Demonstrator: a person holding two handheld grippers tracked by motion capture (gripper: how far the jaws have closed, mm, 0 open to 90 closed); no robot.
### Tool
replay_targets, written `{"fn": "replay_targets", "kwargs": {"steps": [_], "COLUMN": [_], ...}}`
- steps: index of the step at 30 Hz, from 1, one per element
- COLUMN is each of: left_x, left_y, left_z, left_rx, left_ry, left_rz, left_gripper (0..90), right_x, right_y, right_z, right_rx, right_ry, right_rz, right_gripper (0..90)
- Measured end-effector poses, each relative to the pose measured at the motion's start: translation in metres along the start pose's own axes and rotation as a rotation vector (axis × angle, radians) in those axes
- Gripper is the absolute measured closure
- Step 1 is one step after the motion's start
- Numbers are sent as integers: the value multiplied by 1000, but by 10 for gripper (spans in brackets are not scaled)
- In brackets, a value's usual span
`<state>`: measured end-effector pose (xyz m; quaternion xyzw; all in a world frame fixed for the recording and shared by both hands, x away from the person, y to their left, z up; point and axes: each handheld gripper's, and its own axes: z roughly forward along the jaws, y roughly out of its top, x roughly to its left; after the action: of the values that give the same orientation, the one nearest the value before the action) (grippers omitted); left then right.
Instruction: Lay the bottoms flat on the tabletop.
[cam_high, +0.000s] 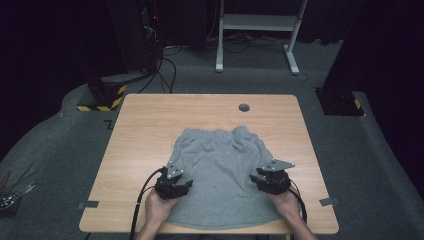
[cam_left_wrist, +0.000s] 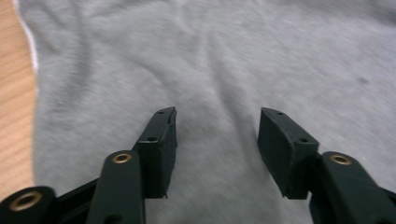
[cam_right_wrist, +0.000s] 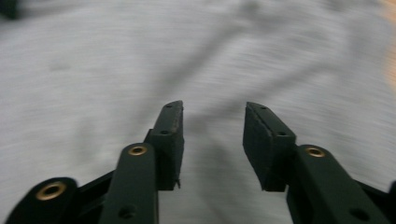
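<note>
Hovering with spread fingers (cam_left_wrist: 161, 135) over soft grey cotton shorts (cam_high: 220, 170) near counter's (cam_high: 150, 115) front edge: pinch outer hems evenly before folding.

Light wooden table (cam_high: 150, 130) with a round cable hole (cam_high: 244, 107) out past the right gripper (cam_high: 263, 178). A pair of grey shorts (cam_high: 220, 165) is spread flat on it, lying under and between the left gripper (cam_high: 181, 186) and the right one. Two bits of grey tape (cam_high: 88, 204) sit on the near corners, one outside each gripper.
</note>
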<state>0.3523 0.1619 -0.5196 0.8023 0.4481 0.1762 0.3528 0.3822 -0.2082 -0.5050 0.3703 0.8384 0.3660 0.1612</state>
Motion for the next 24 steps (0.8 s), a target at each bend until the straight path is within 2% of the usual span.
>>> {"fn": "replay_targets", "kwargs": {"steps": [2, 3, 4, 7, 9, 11, 13, 14, 15, 16, 18, 21, 22, 24], "left_x": [3, 5, 6, 16, 22, 28, 28, 26, 22, 16, 6, 0, 0, 2], "left_y": [2, 3, 5, 13, 20, 29, 36, 37, 36, 33, 27, 13, 7, -4], "left_z": [4, 6, 8, 19, 28, 34, 34, 31, 24, 17, 6, 3, 4, 1], "left_rx": [-10, -13, -16, -37, -47, -28, 11, 4, -19, -40, -36, 10, 25, -27], "left_ry": [13, 22, 31, 34, 38, 49, 62, 59, 40, 22, 0, -11, -7, -17], "left_rz": [-10, -3, 5, 15, 11, 1, -12, -12, -5, 3, 28, 50, 46, 10], "left_gripper": [463, 464, 464, 464, 462, 455, 453, 453, 456, 463, 464, 453, 448, 436], "right_x": [-10, -12, -13, -13, -19, -24, -28, -27, -24, -21, -12, 2, 5, 11], "right_y": [-5, -8, -12, -12, -8, -4, 0, 1, 2, 1, -1, -6, -10, -15], "right_z": [5, 8, 8, 11, 16, 21, 24, 24, 22, 18, 11, 10, 9, 7], "right_rx": [30, 50, 23, 1, 1, 3, 5, 11, 14, 2, -21, 38, 22, 9], "right_ry": [-18, -31, -35, -54, -71, -91, -102, -116, -121, -87, -33, 0, -5, 5], "right_rz": [41, 35, 26, 20, 27, 51, 50, 52, 49, 50, 21, -26, -40, -39], "right_gripper": [523, 514, 519, 501, 493, 486, 485, 495, 541, 588, 637, 649, 651, 631]}}
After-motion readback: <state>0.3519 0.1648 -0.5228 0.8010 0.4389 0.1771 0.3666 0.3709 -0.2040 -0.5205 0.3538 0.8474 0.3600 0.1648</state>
